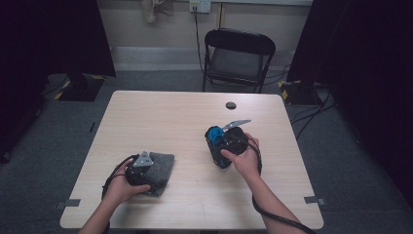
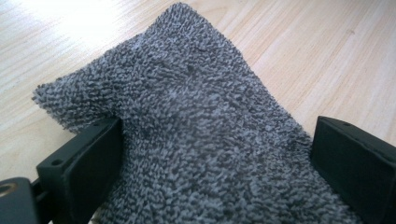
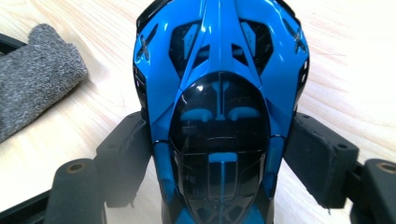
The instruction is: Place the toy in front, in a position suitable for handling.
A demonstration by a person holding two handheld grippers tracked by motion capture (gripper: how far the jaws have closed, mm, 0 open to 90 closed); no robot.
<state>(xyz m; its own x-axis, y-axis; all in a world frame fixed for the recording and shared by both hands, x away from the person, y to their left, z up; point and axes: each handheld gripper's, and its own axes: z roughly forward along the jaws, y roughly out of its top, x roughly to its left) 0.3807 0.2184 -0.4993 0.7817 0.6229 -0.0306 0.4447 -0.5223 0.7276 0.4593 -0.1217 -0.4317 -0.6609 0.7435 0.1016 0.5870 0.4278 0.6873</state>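
My right tool [image 3: 219, 154] has black jaws around a glossy blue toy car [image 3: 219, 93] with a black canopy. My left tool [image 2: 210, 158], also black, straddles a speckled grey terry cloth [image 2: 187, 116] on the pale woodgrain tabletop [image 1: 185, 112].

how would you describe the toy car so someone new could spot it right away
Start at the light wooden table and look toward its right side, where the right hand-held gripper is clamped on a toy car. It is glossy blue with a black canopy, unlike the fuzzy grey cloth at the left.
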